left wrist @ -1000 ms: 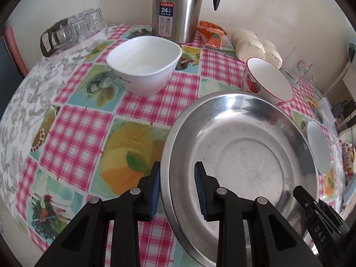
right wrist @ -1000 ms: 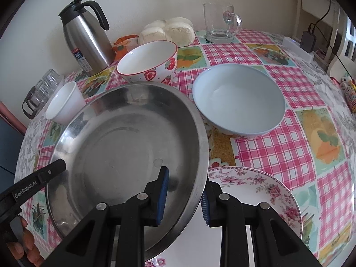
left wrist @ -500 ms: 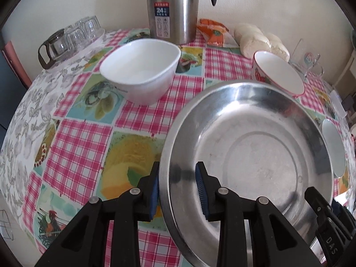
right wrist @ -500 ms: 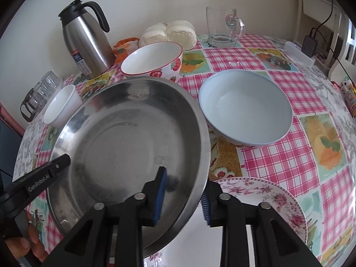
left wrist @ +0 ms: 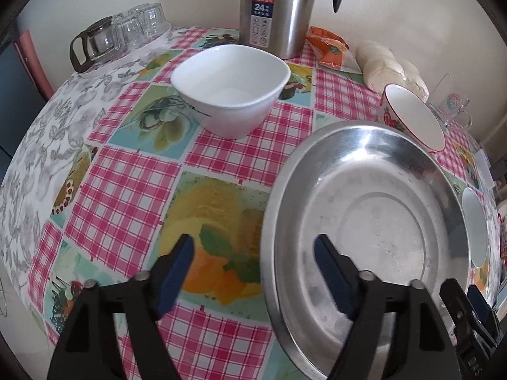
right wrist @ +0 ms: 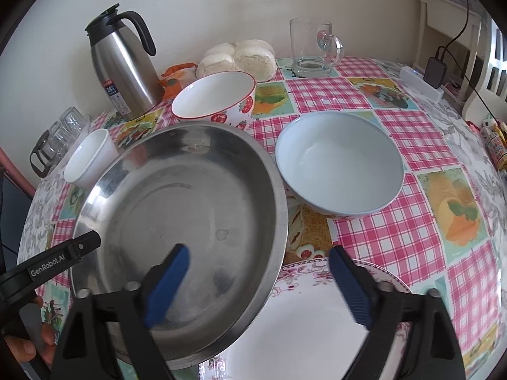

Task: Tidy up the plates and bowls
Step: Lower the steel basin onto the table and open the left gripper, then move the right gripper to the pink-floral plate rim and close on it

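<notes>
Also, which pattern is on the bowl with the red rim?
Red strawberries on white, on the red-rimmed bowl; the right wrist view shows it best.

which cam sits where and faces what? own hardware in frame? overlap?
Left wrist: rides the left gripper, tilted down at the steel plate left rim and white bowl; own jaws opening astride the rim, right gripper at the corner.
Right wrist: rides the right gripper, facing the plate's right rim, pale blue bowl, floral plate; jaws opening.
Shared: steel plate, strawberry bowl, thermos.

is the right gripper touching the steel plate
Apart. The right wrist view shows the right gripper opening, pads clear on both sides of the steel plate rim.
</notes>
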`<action>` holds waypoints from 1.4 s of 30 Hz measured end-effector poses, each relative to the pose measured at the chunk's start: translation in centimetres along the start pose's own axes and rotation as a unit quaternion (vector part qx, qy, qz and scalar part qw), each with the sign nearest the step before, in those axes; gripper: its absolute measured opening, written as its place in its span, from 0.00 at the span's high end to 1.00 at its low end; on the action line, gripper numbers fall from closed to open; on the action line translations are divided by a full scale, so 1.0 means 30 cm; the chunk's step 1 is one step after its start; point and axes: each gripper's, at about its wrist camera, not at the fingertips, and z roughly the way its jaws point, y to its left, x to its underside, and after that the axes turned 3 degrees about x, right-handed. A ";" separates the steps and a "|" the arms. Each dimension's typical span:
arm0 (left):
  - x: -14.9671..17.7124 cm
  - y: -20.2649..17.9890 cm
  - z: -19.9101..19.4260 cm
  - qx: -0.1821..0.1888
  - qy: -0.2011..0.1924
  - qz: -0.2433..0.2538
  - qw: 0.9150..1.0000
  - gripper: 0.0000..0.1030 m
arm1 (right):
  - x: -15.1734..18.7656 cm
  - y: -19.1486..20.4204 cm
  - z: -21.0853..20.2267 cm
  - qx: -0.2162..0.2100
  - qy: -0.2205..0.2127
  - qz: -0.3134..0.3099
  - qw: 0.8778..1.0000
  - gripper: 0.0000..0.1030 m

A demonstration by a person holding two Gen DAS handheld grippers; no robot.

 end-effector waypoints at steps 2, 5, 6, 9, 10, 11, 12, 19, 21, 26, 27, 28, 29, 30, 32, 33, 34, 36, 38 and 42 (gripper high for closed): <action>0.001 -0.001 -0.003 -0.003 -0.005 0.003 1.000 0.13 | -0.001 0.001 -0.003 -0.002 -0.003 0.001 1.000 0.00; -0.001 -0.006 -0.012 -0.010 -0.017 0.011 1.000 0.08 | -0.002 0.004 -0.004 -0.001 -0.005 -0.004 1.000 0.00; -0.005 -0.008 -0.017 -0.011 -0.023 0.013 1.000 0.08 | -0.001 0.004 -0.004 -0.001 -0.005 -0.005 1.000 0.00; -0.011 -0.018 -0.045 -0.008 -0.040 0.020 0.999 0.08 | -0.002 -0.001 -0.009 0.001 -0.009 -0.005 1.000 0.00; -0.015 -0.020 -0.062 -0.006 -0.051 0.021 0.998 0.08 | -0.006 -0.007 -0.016 0.000 -0.011 -0.001 1.000 0.00; -0.019 -0.022 -0.076 -0.005 -0.061 0.021 0.998 0.08 | -0.008 -0.013 -0.022 -0.002 -0.013 0.003 1.000 0.00; -0.022 -0.025 -0.094 -0.005 -0.073 0.021 0.997 0.07 | -0.013 -0.022 -0.031 -0.003 -0.016 0.009 1.000 0.00; -0.029 -0.065 -0.211 0.031 -0.114 0.031 0.993 0.07 | -0.039 -0.106 -0.101 0.030 -0.028 0.037 0.998 0.00; -0.027 -0.073 -0.239 0.047 -0.117 0.027 0.992 0.07 | -0.046 -0.133 -0.115 0.039 -0.028 0.043 0.998 0.00; 0.000 -0.091 -0.313 0.135 -0.126 0.015 0.983 0.07 | -0.045 -0.211 -0.141 0.056 -0.018 0.058 0.997 0.00; 0.007 -0.099 -0.321 0.145 -0.124 0.017 0.981 0.07 | -0.043 -0.226 -0.143 0.054 -0.014 0.063 0.996 0.00; 0.018 -0.114 -0.329 0.155 -0.120 0.021 0.980 0.07 | -0.040 -0.244 -0.142 0.054 -0.007 0.070 0.996 0.00; 0.030 -0.130 -0.334 0.159 -0.113 0.027 0.980 0.08 | -0.036 -0.261 -0.138 0.054 0.003 0.076 0.996 0.00; 0.043 -0.148 -0.336 0.165 -0.106 0.034 0.980 0.08 | -0.033 -0.271 -0.134 0.054 0.010 0.079 0.995 0.00; 0.073 -0.188 -0.337 0.180 -0.086 0.048 0.979 0.08 | -0.021 -0.298 -0.118 0.052 0.031 0.091 0.994 0.00; 0.087 -0.205 -0.335 0.186 -0.075 0.055 0.978 0.07 | -0.014 -0.311 -0.112 0.050 0.041 0.098 0.993 0.00; 0.105 -0.228 -0.329 0.186 -0.061 0.064 0.979 0.07 | -0.005 -0.325 -0.105 0.048 0.049 0.106 0.992 0.00; 0.139 -0.262 -0.318 0.184 -0.043 0.080 0.979 0.07 | 0.018 -0.347 -0.094 0.042 0.070 0.114 0.990 0.00; 0.180 -0.303 -0.300 0.186 -0.018 0.097 0.978 0.07 | 0.043 -0.361 -0.090 0.038 0.085 0.118 0.989 0.00; 0.245 -0.349 -0.276 0.198 0.016 0.115 0.973 0.06 | 0.088 -0.403 -0.055 0.045 0.120 0.140 0.982 0.00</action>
